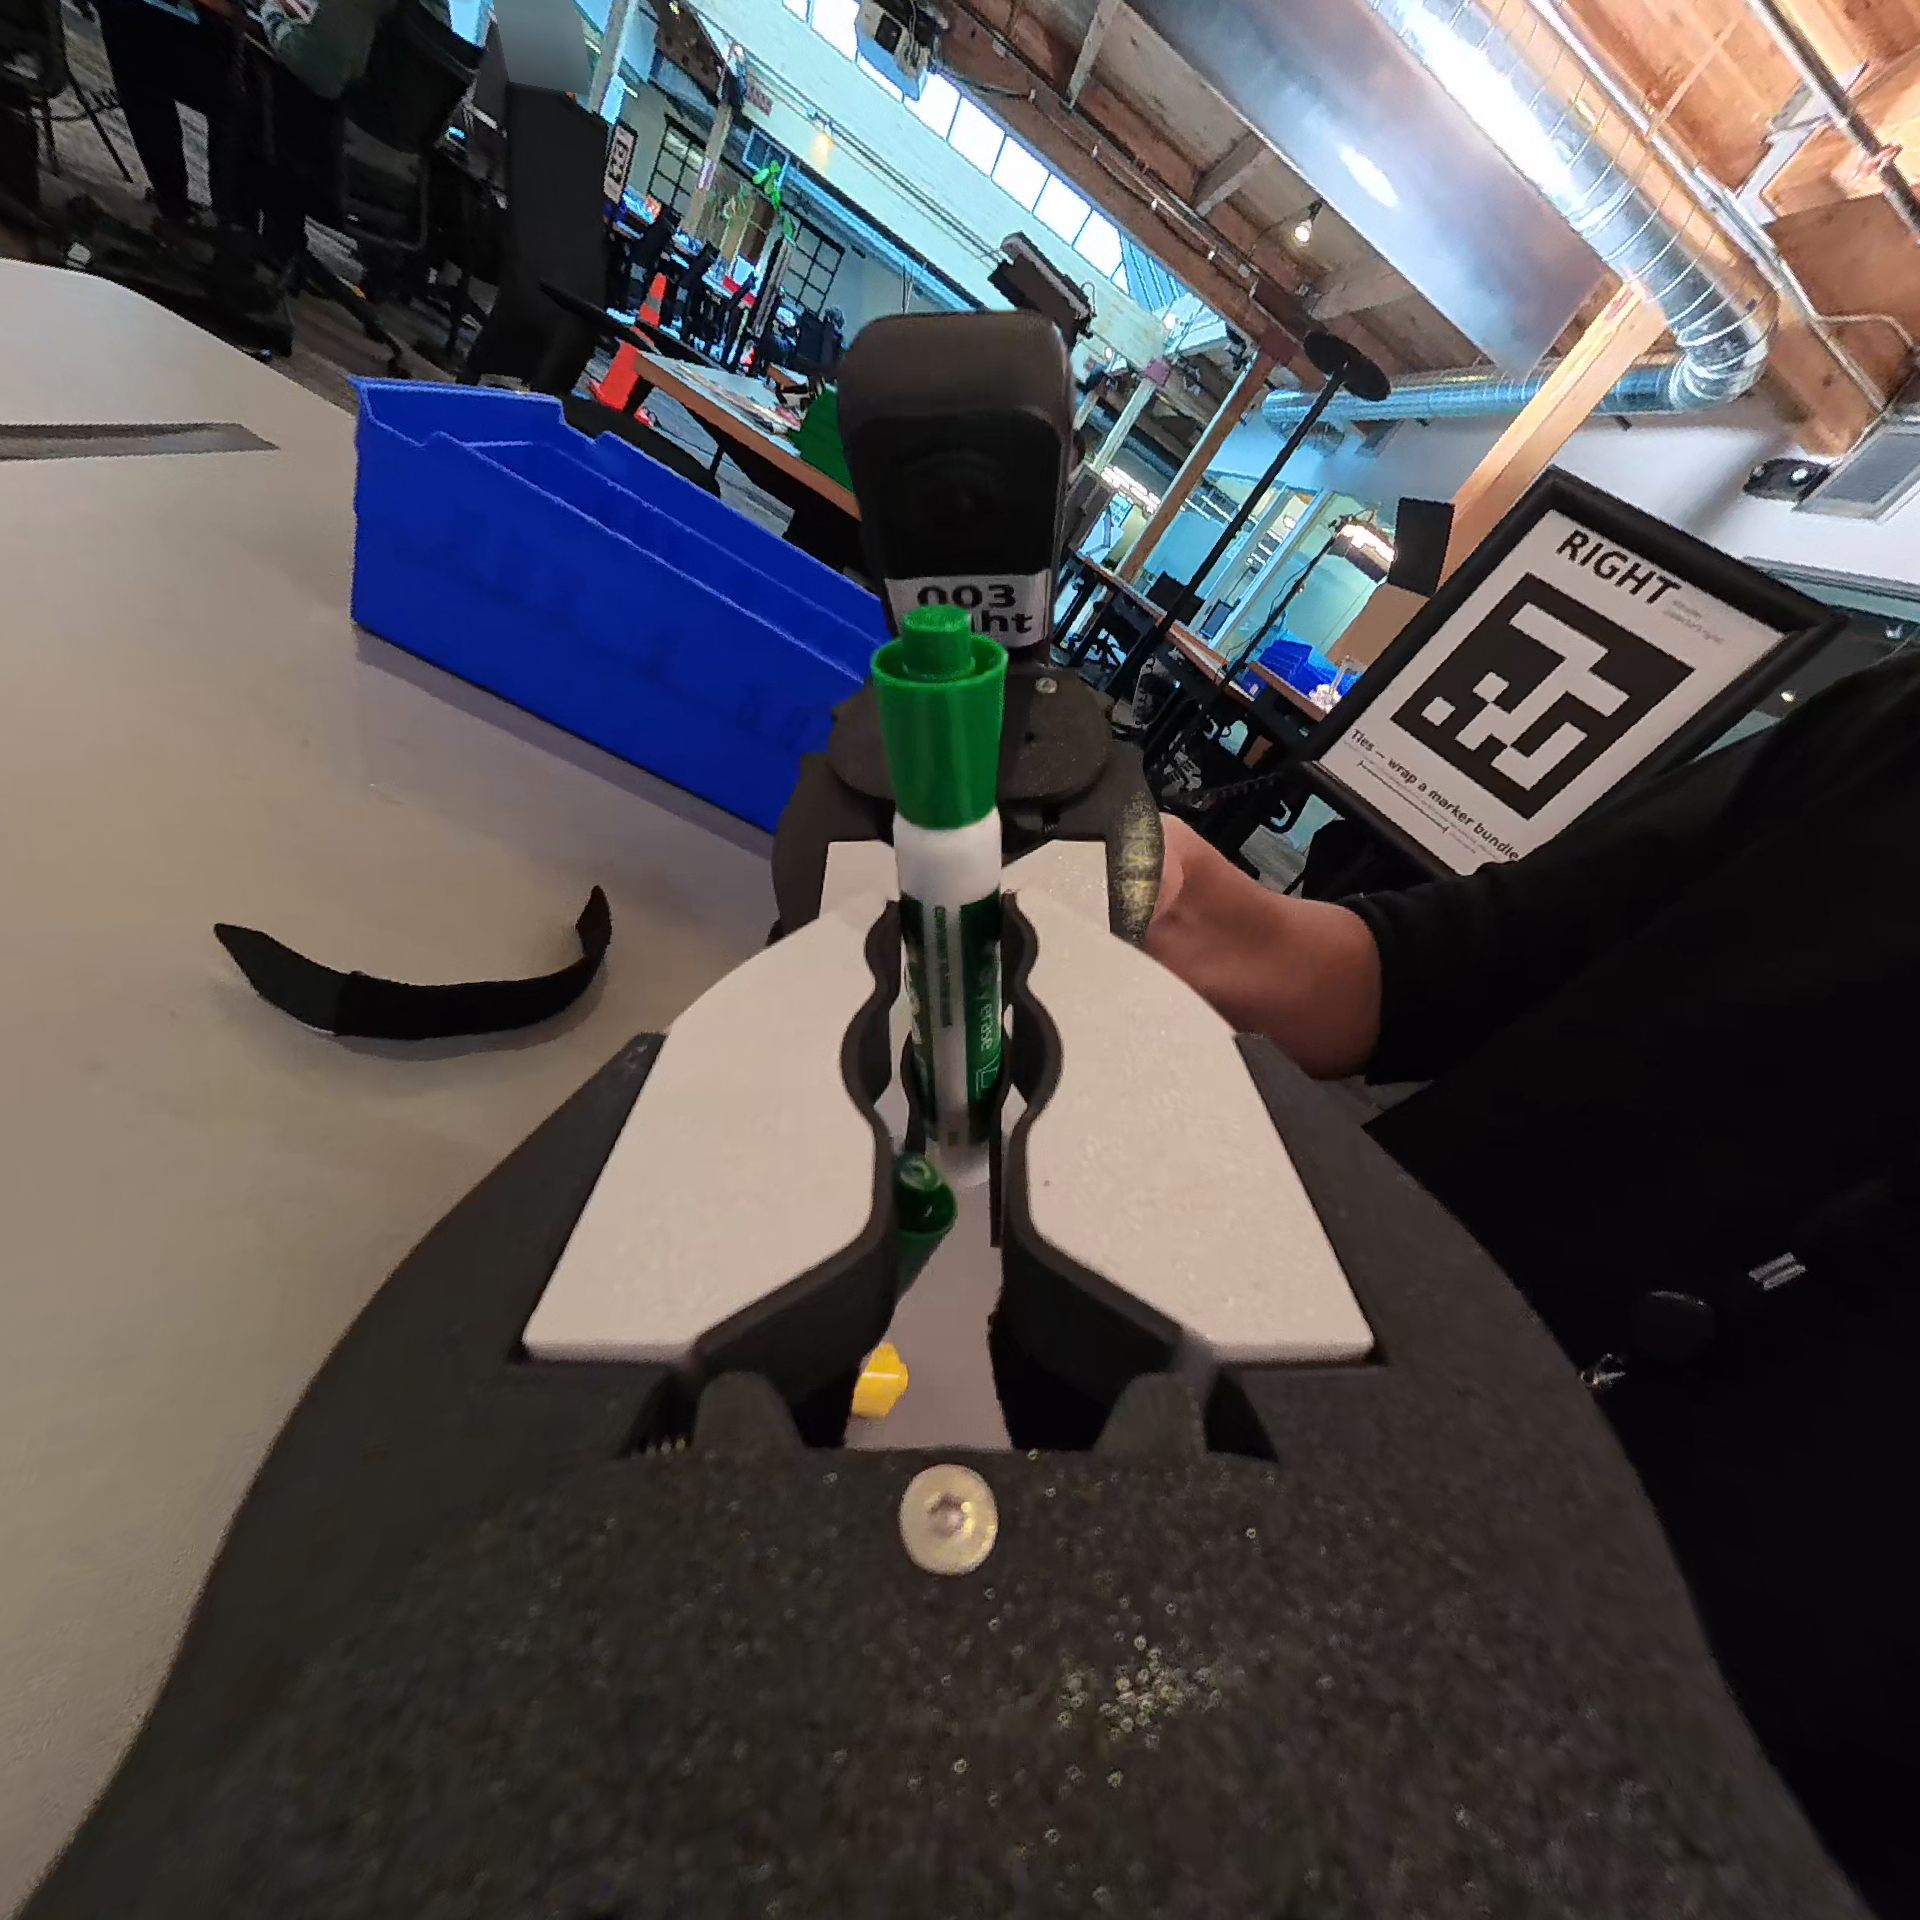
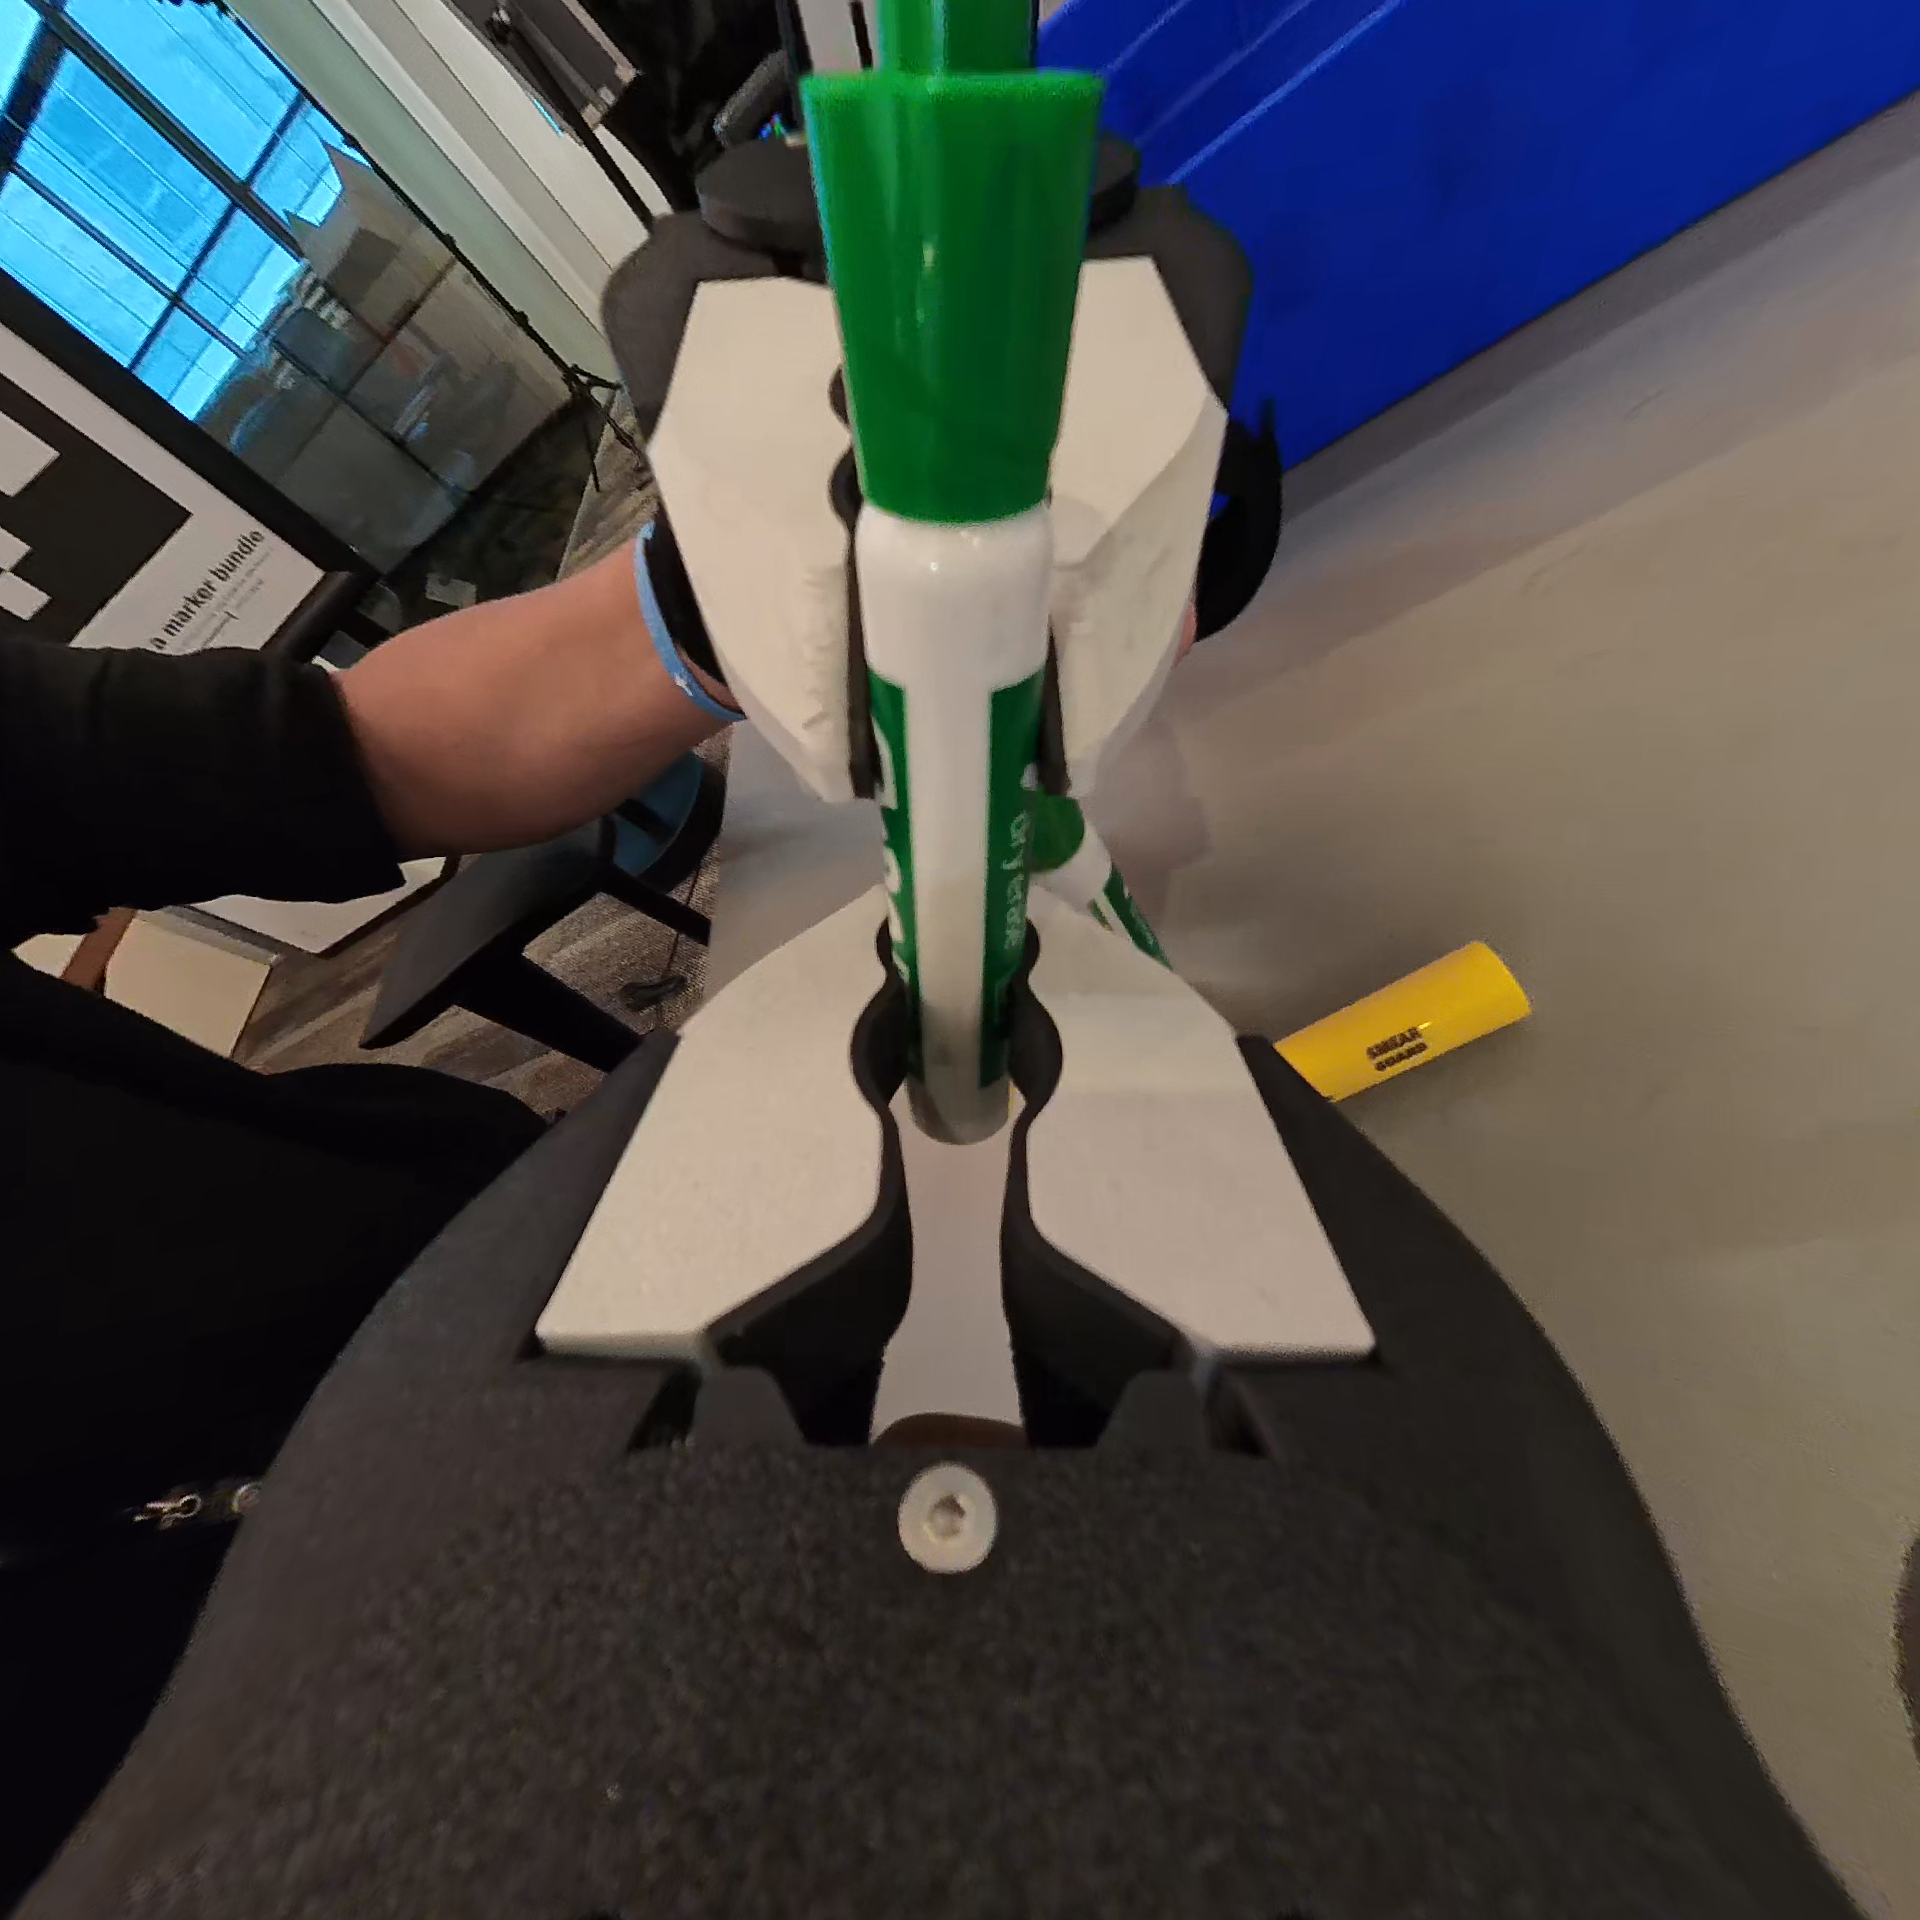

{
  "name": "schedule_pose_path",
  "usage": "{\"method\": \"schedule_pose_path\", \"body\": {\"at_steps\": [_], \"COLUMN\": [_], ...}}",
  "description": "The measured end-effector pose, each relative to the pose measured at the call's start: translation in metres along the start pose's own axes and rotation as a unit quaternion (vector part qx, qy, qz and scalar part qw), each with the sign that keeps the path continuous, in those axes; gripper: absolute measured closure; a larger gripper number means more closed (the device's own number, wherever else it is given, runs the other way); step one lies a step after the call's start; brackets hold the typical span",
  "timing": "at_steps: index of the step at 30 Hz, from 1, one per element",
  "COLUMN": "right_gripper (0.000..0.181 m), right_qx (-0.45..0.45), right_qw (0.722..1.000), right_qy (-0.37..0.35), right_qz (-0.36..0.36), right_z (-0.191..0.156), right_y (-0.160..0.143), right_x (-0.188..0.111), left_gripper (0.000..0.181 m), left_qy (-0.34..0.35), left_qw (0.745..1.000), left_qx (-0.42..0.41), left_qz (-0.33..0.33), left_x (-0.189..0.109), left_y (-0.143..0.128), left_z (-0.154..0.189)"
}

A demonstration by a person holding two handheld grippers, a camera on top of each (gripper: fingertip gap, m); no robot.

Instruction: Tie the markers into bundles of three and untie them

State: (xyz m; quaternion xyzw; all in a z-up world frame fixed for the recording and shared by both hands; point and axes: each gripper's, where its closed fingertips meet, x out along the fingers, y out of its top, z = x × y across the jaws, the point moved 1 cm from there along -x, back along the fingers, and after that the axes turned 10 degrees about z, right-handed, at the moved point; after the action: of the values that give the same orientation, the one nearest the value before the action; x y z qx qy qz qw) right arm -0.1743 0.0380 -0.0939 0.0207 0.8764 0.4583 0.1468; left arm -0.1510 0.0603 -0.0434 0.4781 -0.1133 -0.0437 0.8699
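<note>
Both jaws clamped, seemingly one green marker (image 1: 948,935)

A glossy, smooth plastic finish is shown by the green marker (image 2: 951,582), with highlights seen along its cap and white barrel, and the same sheen is seen on the yellow marker (image 2: 1403,1020) lying on the matt, smooth grey table (image 2: 1610,727). The left hand-held gripper (image 1: 951,1039) and right hand-held gripper (image 2: 951,1049) are built of rough, grainy black plastic bodies, faced with matt white finger plates and fixed by a dull metal screw (image 1: 948,1523). The black strap (image 1: 416,992) is seen as soft matt cloth, and the blue bin (image 1: 582,582) as smooth, slightly shiny plastic.
</note>
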Motion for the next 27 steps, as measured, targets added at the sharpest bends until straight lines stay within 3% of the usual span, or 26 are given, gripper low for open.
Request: {"method": "schedule_pose_path", "body": {"at_steps": [8, 10, 11, 15, 23, 27], "right_gripper": [0.166, 0.139, 0.136, 0.136, 0.126, 0.123], "right_qx": [-0.003, -0.008, -0.016, -0.070, -0.163, -0.181], "right_qw": [0.999, 0.999, 0.998, 0.992, 0.956, 0.946], "right_qy": [-0.008, -0.032, -0.045, -0.096, -0.216, -0.241], "right_qz": [0.031, 0.024, 0.027, 0.046, 0.114, 0.118], "right_z": [0.015, 0.025, 0.029, 0.036, 0.031, 0.029], "right_y": [0.006, 0.001, -0.001, -0.008, -0.021, -0.030], "right_x": [0.002, -0.002, -0.006, -0.032, -0.063, -0.070], "left_gripper": [0.164, 0.164, 0.163, 0.163, 0.163, 0.164], "left_qy": [0.014, 0.038, 0.049, 0.107, 0.122, 0.196], "left_qw": [1.000, 0.998, 0.996, 0.987, 0.983, 0.963], "left_qx": [0.022, 0.051, 0.068, 0.122, 0.133, 0.181], "left_qz": [0.008, 0.000, 0.002, 0.015, 0.012, 0.030], "left_x": [0.001, 0.000, -0.001, -0.015, -0.002, -0.019], "left_y": [0.004, 0.005, 0.008, 0.021, 0.015, 0.022], "left_z": [-0.014, -0.019, -0.020, -0.027, -0.024, -0.023]}}
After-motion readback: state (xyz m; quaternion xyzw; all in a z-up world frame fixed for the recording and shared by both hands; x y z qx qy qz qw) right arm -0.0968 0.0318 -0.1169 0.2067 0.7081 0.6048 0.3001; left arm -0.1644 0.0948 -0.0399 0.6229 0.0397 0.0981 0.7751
